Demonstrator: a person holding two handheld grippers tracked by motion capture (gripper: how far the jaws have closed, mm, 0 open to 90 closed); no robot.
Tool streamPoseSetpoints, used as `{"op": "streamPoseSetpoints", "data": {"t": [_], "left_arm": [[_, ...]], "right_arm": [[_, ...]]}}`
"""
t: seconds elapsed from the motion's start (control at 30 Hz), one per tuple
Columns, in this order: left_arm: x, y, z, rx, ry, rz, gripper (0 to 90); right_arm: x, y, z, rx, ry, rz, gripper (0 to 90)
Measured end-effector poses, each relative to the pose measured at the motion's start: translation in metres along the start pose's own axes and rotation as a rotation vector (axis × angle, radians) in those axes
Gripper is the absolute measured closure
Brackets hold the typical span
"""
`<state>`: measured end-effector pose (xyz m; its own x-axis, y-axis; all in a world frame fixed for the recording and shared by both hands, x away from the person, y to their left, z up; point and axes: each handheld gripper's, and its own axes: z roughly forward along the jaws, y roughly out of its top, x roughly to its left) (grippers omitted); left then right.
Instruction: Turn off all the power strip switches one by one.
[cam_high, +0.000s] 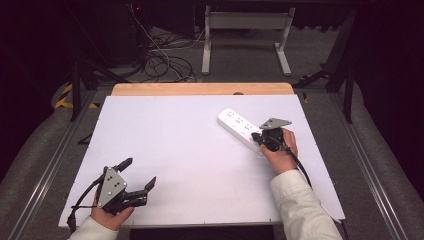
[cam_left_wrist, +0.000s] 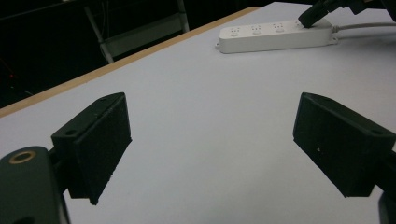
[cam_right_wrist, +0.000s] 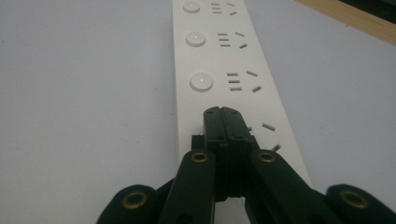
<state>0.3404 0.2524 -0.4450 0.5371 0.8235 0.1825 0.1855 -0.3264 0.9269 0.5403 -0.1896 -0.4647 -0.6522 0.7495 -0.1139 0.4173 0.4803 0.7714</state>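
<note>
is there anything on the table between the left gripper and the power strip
Nothing visible. The left gripper sits open near the table's front left, and bare white tabletop runs from it to the power strip at the far right. The right gripper, jaws closed, is already over the strip's near end.

Looks like a lab or robotics test setup, not anybody's home. The desk is a plain white board with a bare wood strip at the far edge, sitting in a dark room with black surroundings. Behind it there's a messy tangle of cables on grey carpet, a white metal frame, and black-and-yellow hazard tape on the floor. Metal rails run along both sides.
</note>
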Motion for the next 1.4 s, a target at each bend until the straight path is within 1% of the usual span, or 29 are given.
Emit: {"op": "streamPoseSetpoints", "data": {"t": [0.03,0.07,0.13,0.2,0.3,0.33,0.47,0.53,0.57,0.63,0.77,0.8,0.87,0.9,0.93,0.97,1.0,1.03,1.07,1.1,1.13,1.17,1.2,1.23,1.4], "left_arm": [[0.0,0.0,0.0,0.0,-0.002,-0.002,11.8],[0.0,0.0,0.0,0.0,-0.001,-0.002,11.8],[0.0,0.0,-0.001,0.001,0.001,0.002,11.8],[0.0,0.0,0.0,0.001,0.0,-0.002,11.8],[0.0,0.0,0.0,0.0,0.0,-0.002,11.8],[0.0,0.0,0.0,0.001,-0.002,-0.004,11.8],[0.0,0.0,0.0,0.001,-0.001,-0.002,11.8],[-0.001,0.0,0.0,0.003,-0.002,-0.003,11.8],[0.0,0.0,0.0,0.003,-0.001,0.003,11.8],[0.0,0.0,0.0,0.004,0.0,0.003,11.8],[-0.001,0.0,-0.001,0.002,0.001,-0.001,11.8],[-0.001,0.0,-0.001,0.001,0.002,0.001,11.8],[-0.001,0.0,-0.001,0.0,0.002,0.002,11.8],[0.0,0.0,-0.001,-0.003,-0.002,-0.008,11.8],[0.0,0.0,-0.001,-0.003,-0.002,-0.008,11.8],[0.0,0.0,-0.001,-0.004,-0.003,-0.008,11.8],[0.0,0.0,-0.001,-0.004,-0.003,-0.01,11.8],[0.001,0.0,0.0,0.0,-0.002,-0.008,11.8],[0.001,0.0,0.0,0.003,-0.001,-0.003,11.8],[0.001,0.0,0.001,0.002,-0.004,-0.011,11.8],[0.001,0.0,0.0,0.003,-0.002,-0.003,11.8],[0.0,0.0,0.0,0.002,-0.004,-0.008,11.8],[0.0,0.0,0.0,0.002,0.0,0.002,11.8],[0.0,0.0,-0.001,0.001,0.002,0.006,11.8],[0.0,0.0,0.0,-0.001,0.002,-0.002,11.8]], "right_arm": [[0.0,0.0,0.0,0.0,-0.002,-0.003,90.0],[0.001,0.0,0.001,-0.009,0.018,-0.002,90.0],[0.002,0.0,0.001,-0.009,0.018,-0.009,90.0],[0.001,0.001,0.001,-0.008,0.019,-0.001,90.0],[0.002,0.0,0.001,-0.009,0.02,-0.002,90.0],[0.002,0.001,0.001,-0.004,0.012,-0.004,90.0],[0.002,0.001,0.001,-0.004,0.016,0.005,90.0],[0.004,0.001,0.002,-0.001,0.007,0.003,90.0],[0.004,0.002,0.002,0.002,0.002,-0.005,90.0],[0.005,0.002,0.002,0.009,-0.004,-0.014,90.0],[0.005,0.003,0.003,0.014,0.002,0.004,90.0],[0.006,0.003,0.004,0.011,-0.006,0.01,90.0],[0.007,0.003,0.005,0.0,-0.009,0.012,90.0],[0.007,0.003,0.003,-0.036,-0.006,-0.006,90.0],[0.006,0.004,-0.002,-0.078,-0.005,0.005,90.0],[0.005,0.008,-0.008,-0.132,0.0,0.027,90.0],[0.005,0.008,-0.008,-0.132,0.0,0.027,90.0],[0.004,0.012,-0.015,-0.17,-0.005,0.039,90.0],[0.005,0.017,-0.022,-0.194,0.01,0.047,90.0],[0.005,0.017,-0.022,-0.194,0.01,0.047,90.0],[0.006,0.017,-0.023,-0.195,0.015,0.041,90.0],[0.008,0.018,-0.023,-0.189,0.015,0.028,90.0],[0.009,0.018,-0.023,-0.18,0.016,0.02,90.0],[0.009,0.018,-0.022,-0.18,0.025,0.025,90.0],[0.009,0.022,-0.023,-0.186,0.035,0.031,90.0]]}}
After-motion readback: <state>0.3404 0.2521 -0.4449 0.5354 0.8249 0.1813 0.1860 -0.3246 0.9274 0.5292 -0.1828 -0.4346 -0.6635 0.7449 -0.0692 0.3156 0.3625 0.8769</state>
